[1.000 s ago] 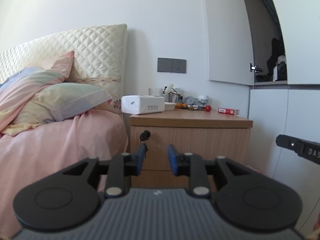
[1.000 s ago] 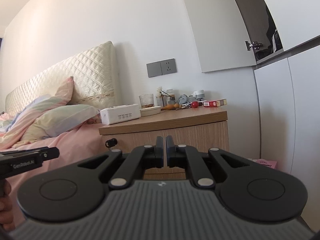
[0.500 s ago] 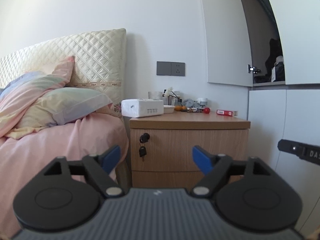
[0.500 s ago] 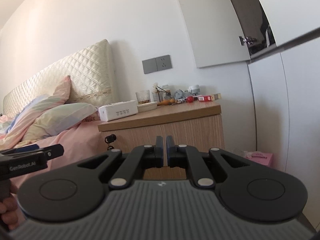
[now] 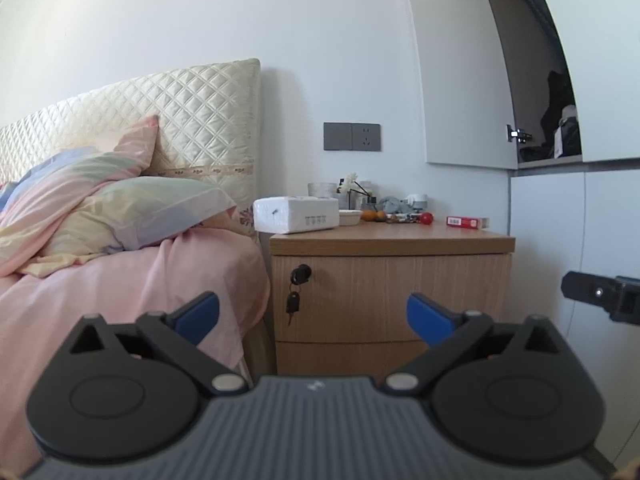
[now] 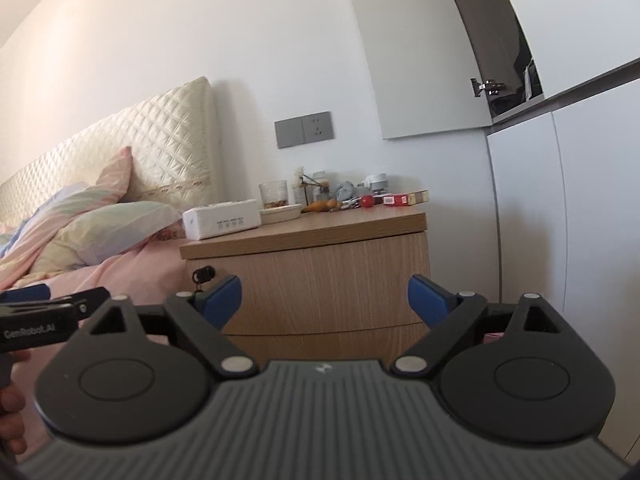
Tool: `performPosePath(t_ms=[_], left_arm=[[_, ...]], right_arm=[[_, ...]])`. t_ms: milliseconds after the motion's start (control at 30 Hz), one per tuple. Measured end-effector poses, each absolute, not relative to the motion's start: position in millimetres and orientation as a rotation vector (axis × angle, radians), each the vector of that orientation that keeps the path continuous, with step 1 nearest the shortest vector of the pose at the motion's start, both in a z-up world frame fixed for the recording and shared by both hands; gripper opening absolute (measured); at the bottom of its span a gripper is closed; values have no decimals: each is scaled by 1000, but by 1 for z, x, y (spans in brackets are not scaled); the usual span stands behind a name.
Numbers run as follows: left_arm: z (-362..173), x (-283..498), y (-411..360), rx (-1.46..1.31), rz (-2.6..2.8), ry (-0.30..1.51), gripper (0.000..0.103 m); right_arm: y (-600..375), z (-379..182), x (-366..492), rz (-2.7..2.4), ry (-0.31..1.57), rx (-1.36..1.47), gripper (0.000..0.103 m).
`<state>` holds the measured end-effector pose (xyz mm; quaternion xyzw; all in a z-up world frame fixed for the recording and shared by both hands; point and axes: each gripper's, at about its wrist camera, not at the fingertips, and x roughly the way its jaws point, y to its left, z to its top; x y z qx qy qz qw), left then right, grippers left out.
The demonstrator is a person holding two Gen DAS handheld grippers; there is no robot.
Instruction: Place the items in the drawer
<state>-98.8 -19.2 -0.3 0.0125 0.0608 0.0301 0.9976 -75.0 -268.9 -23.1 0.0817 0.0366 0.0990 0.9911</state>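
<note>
A wooden nightstand (image 5: 392, 240) (image 6: 320, 236) stands beside the bed, its top drawer (image 5: 400, 296) (image 6: 320, 288) shut, with a key (image 5: 293, 302) hanging in the lock. On top lie a white tissue box (image 5: 296, 214) (image 6: 222, 224), a red box (image 5: 467, 222) (image 6: 404, 199), a red ball (image 5: 426, 219) (image 6: 367, 201), oranges (image 5: 374, 215) and small clutter. My left gripper (image 5: 313, 315) is open and empty, some way in front of the drawer. My right gripper (image 6: 325, 297) is open and empty, also short of the drawer.
A bed with pink bedding (image 5: 120, 288) and pillows (image 5: 132, 216) lies left of the nightstand. White wardrobe doors (image 5: 560, 240) (image 6: 560, 220) stand at the right, one upper door ajar. The right gripper's body (image 5: 600, 294) shows in the left wrist view, the left's (image 6: 48, 320) in the right.
Both grippers have opened: the left over the last second, the right in the last half second. Both views have shifted slightly nearer the nightstand.
</note>
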Motion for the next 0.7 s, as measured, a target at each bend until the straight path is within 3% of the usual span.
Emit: performPosePath(t_ms=[700], left_arm=[[-7,-97,-11,24,118,150,102]], right_arm=[[-260,-20,-73,198,68,121,92]])
